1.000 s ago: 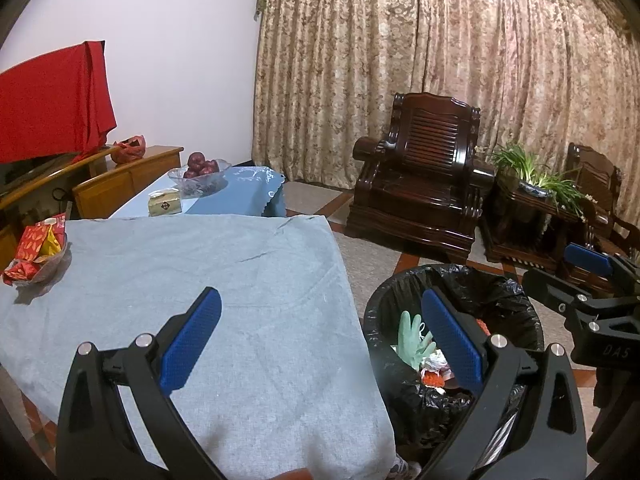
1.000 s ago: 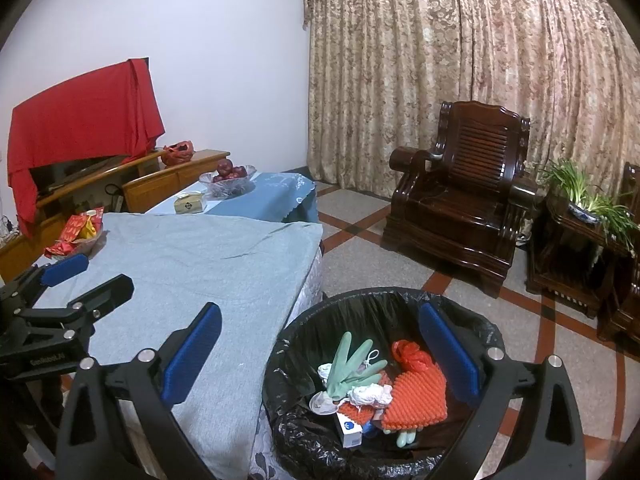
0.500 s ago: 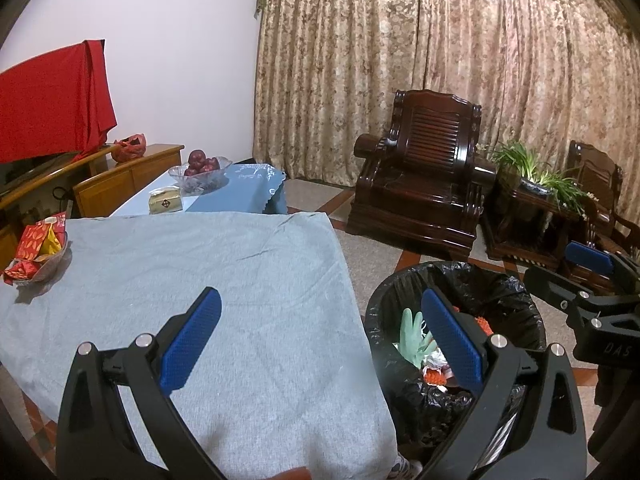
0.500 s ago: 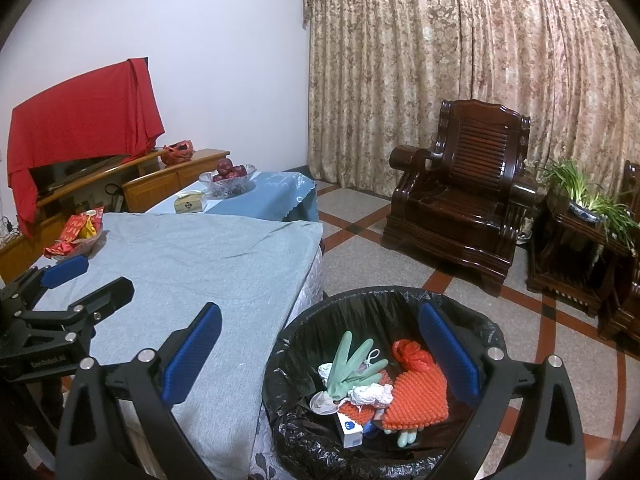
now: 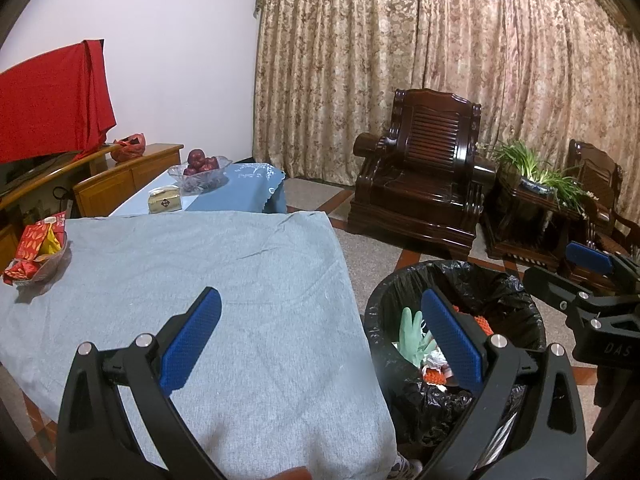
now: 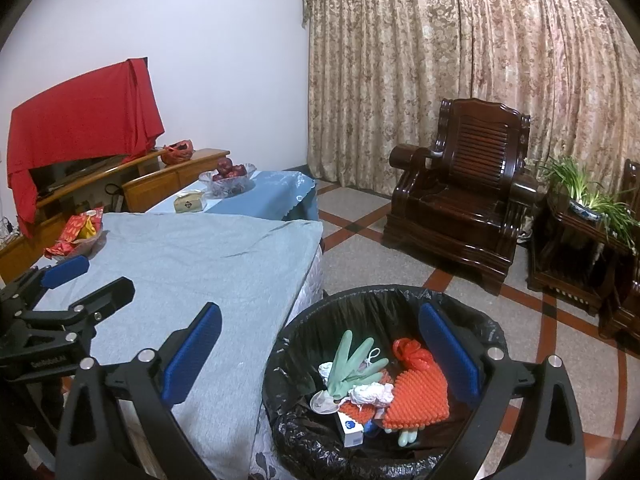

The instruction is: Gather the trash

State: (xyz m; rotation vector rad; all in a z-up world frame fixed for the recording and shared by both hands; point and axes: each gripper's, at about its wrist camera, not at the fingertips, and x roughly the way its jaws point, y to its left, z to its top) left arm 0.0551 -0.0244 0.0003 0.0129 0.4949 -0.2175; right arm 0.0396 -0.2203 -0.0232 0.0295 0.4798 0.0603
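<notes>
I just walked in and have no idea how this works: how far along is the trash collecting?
Much looks done: the black-lined trash bin already holds a pale green rubber glove, an orange knobbly pad and crumpled white tissue. Nothing is in hand; the left gripper and right gripper are both open and empty. The grey tablecloth shows only a dish of red snack packets, so little or nothing seems left.

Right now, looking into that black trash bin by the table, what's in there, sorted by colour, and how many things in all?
In the trash bin, as far as the right wrist view shows:
Green: 1, a rubber glove
Orange: 1, a knobbly heart-shaped thing
Red: 1, a crumpled bit
White: 2, a wad of tissue and a small box
Total: 5 seen; more may lie underneath.
</notes>
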